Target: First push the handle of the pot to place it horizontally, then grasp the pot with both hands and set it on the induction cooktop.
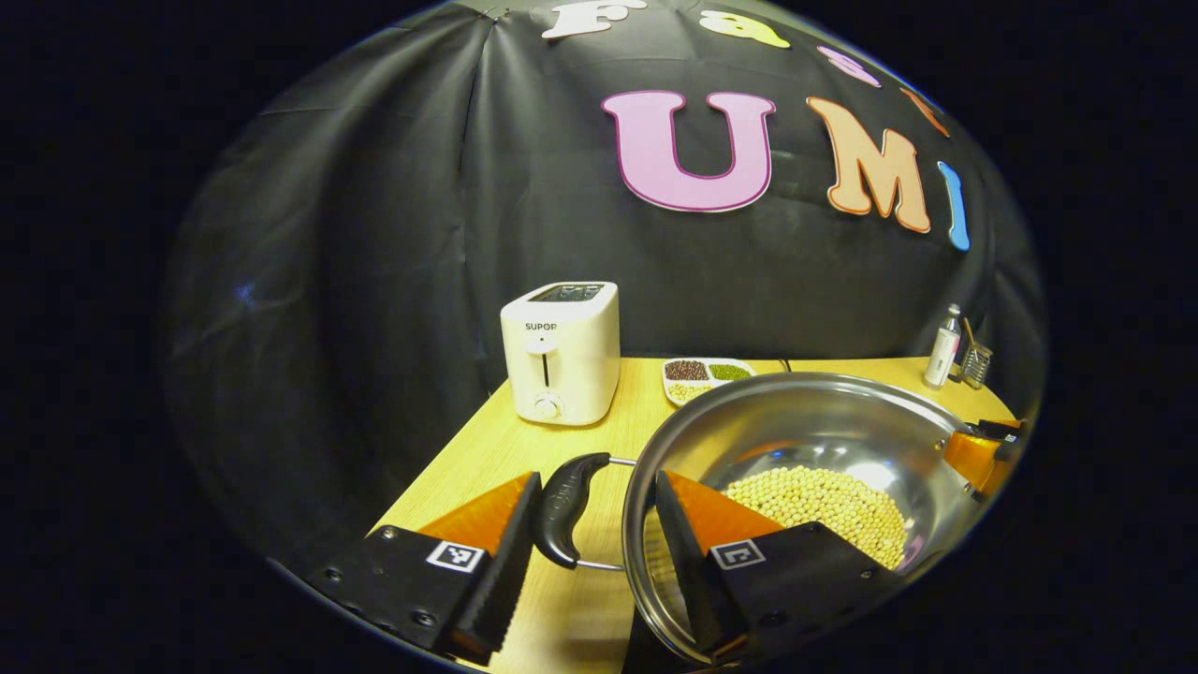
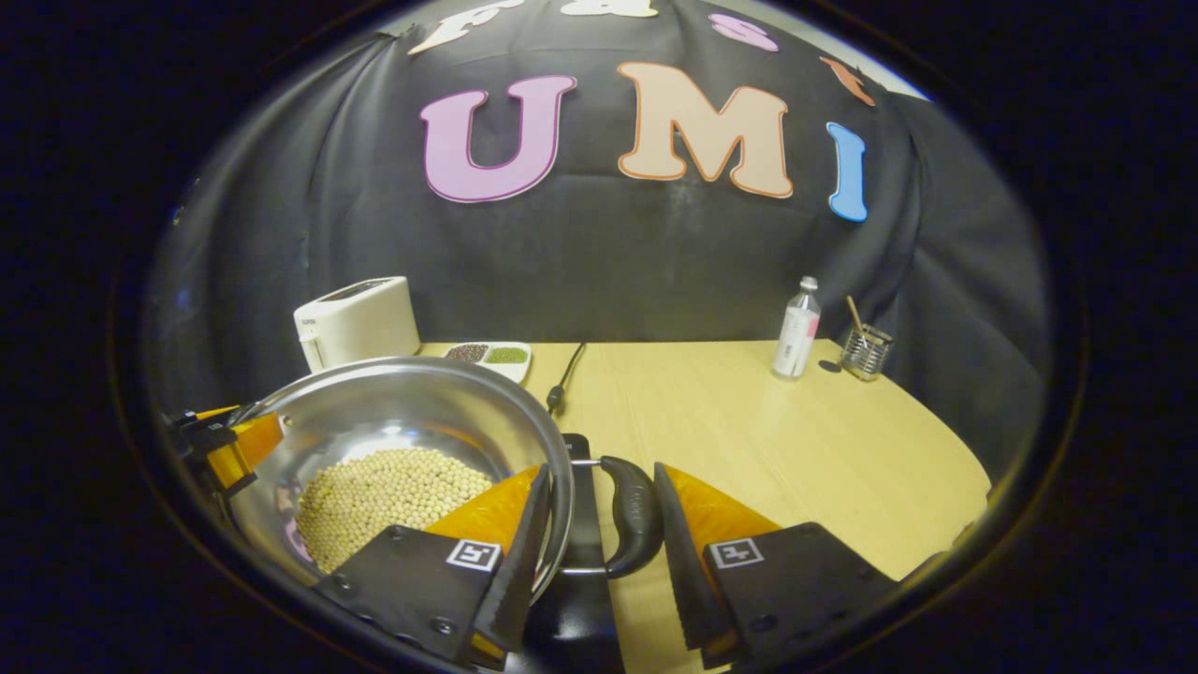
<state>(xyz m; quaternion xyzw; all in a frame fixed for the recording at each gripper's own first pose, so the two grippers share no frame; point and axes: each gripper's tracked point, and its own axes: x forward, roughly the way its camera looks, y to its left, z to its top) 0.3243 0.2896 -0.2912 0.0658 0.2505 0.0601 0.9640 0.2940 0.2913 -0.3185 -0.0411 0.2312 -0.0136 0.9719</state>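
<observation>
A steel pot with soybeans in it has a black loop handle on each side. My left gripper is shut across one handle: one finger lies against the handle's outside, the other inside the pot wall. In the right gripper view, my right gripper is shut the same way on the opposite handle of the pot. A black induction cooktop lies under the pot's right edge. Whether the pot rests on it I cannot tell.
A white toaster and a divided dish of beans stand at the back of the wooden table. A bottle and a glass holder stand at the far right. A black cable runs toward the cooktop.
</observation>
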